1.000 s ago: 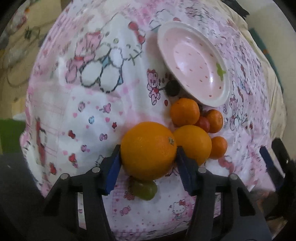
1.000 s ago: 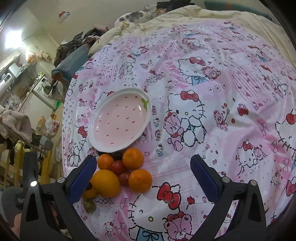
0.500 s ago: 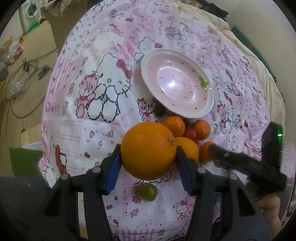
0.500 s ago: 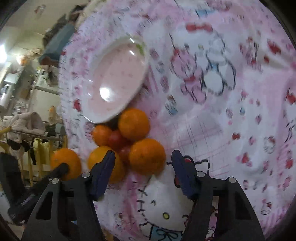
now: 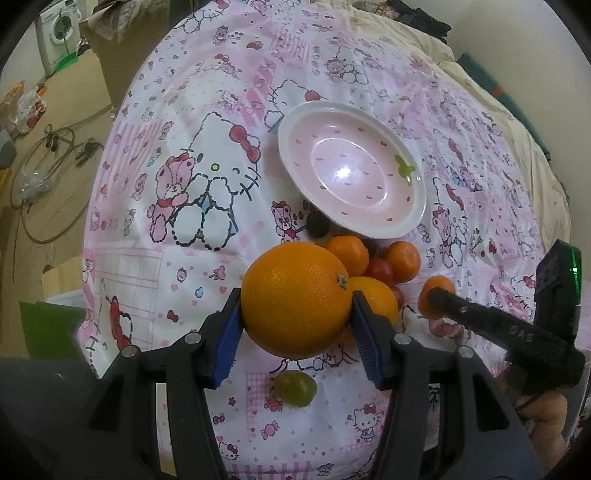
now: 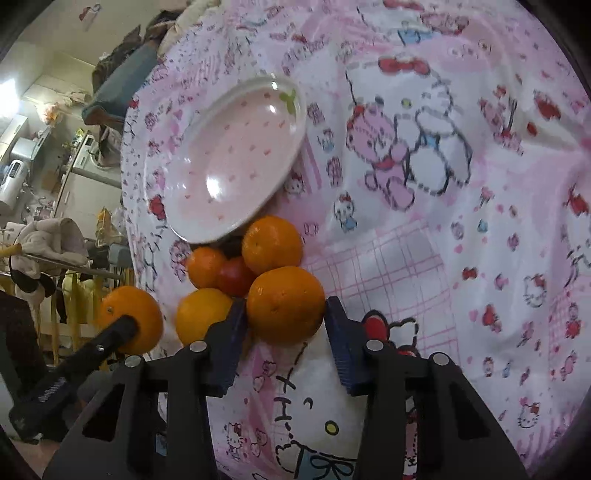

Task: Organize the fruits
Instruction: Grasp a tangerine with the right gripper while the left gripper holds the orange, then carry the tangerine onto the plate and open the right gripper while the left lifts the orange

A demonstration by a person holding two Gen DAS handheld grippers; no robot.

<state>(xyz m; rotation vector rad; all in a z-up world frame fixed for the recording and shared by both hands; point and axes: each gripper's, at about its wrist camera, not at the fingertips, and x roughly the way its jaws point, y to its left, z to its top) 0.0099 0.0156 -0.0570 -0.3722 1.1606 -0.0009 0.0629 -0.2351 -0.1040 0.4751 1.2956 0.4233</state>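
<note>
My left gripper (image 5: pixel 296 315) is shut on a large orange (image 5: pixel 295 300) and holds it above the bed, short of the pink strawberry plate (image 5: pixel 351 173), which holds nothing. My right gripper (image 6: pixel 285 325) is shut on a mandarin (image 6: pixel 285 310) at the near edge of the fruit pile; it also shows in the left wrist view (image 5: pixel 437 295). The pile holds more mandarins (image 6: pixel 272 244), a red tomato (image 6: pixel 236 277) and an orange (image 6: pixel 201 317). A green grape (image 5: pixel 295 388) lies below my left gripper. A dark grape (image 5: pixel 317 224) lies by the plate rim.
A pink Hello Kitty sheet (image 5: pixel 192 173) covers the bed. Its edge drops to the floor on the left, where cables (image 5: pixel 44 147) and a washing machine (image 5: pixel 59 33) are. A cream duvet (image 5: pixel 424 48) lies at the far end.
My right gripper moved down to the pile and closed on the near mandarin. My left gripper rose with the large orange; the plate now shows lower in its view.
</note>
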